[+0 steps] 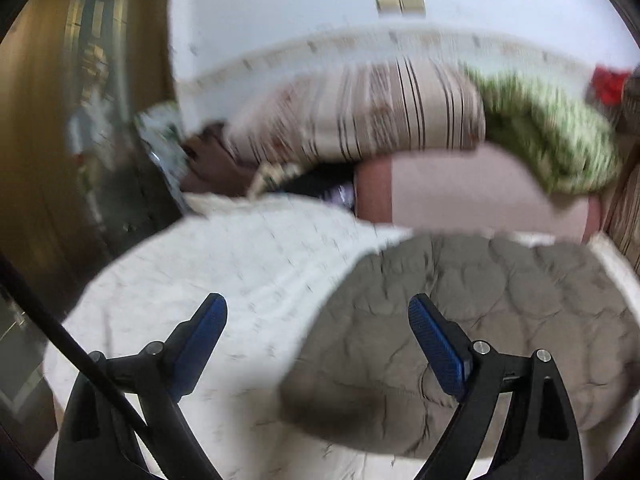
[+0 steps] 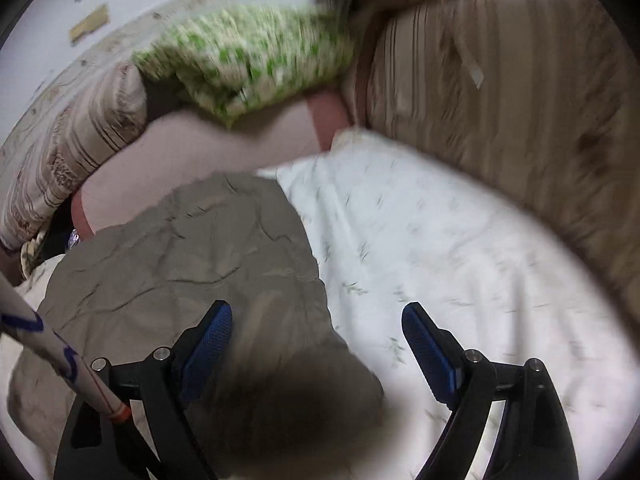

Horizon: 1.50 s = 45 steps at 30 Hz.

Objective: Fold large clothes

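Both hand-held grippers [image 1: 318, 312] [image 2: 317, 320] tilt downward (jaws wide) over grey quilted garment [image 1: 480, 320].

The left gripper [image 1: 318, 320] hangs with jaws wide and empty above a grey quilted garment [image 1: 480, 312] on the white bedspread [image 1: 240, 264]; pillows [image 1: 360, 116] lie beyond.

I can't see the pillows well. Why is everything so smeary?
Left wrist view: motion blur streaks the green-and-white patterned pillow; only the blue-padded left gripper looks sharp. Right wrist view: same smear, plus a dark shadow on the grey quilted garment.
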Motion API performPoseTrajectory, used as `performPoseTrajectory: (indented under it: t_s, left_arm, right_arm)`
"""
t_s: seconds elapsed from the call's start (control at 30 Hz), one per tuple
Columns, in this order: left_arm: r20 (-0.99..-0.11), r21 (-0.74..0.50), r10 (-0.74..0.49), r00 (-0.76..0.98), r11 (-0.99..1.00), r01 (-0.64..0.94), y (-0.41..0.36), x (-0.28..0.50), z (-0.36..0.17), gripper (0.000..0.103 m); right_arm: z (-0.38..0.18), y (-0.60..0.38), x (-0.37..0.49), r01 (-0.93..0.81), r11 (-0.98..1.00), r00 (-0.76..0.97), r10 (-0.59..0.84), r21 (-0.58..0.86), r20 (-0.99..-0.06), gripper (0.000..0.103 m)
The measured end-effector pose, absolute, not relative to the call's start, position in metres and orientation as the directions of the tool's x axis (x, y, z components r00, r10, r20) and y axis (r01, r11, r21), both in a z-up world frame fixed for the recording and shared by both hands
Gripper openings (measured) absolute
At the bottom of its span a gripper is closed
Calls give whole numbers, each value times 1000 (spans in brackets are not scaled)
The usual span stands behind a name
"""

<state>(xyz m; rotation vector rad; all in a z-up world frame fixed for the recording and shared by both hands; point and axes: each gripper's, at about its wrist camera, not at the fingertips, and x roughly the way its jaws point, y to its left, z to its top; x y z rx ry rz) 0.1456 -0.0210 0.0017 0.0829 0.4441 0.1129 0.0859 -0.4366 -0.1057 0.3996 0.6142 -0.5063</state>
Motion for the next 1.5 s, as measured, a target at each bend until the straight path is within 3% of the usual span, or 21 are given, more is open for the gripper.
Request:
performPoseTrajectory:
  t_s: [0.23, 0.33, 0.47, 0.7, 0.97, 1.5]
  left_arm:
    - [-331, 98, 75, 941, 994, -45, -4, 55, 42, 96]
    - [-335, 49, 22, 942, 999, -6, -1, 27, 48, 101]
    - [-390, -40, -104, 915, 995, 96, 0, 2, 47, 103]
    - [-527, -53, -164, 834, 986, 161, -16, -14, 22, 103]
    - [-551, 43, -96, 829, 989, 143, -34, -24, 9, 103]
    - [-661, 48, -68, 748, 990, 132, -26, -10, -24, 103]
  right_arm:
    - [-63, -349, -3, 472, 865, 793, -333, 170, -510, 91]
    - [-70, -315, -29, 447, 887, 784, -327, 113, -528, 91]
    - [-84, -289, -48, 409, 905, 759, -266, 118, -594, 91]
    - [-89, -269, -55, 370, 924, 734, -223, 102, -642, 91]
    - [-97, -249, -57, 353, 934, 706, -229, 52, -670, 91]
    - [-105, -220, -48, 290, 957, 676, -221, -22, -703, 91]
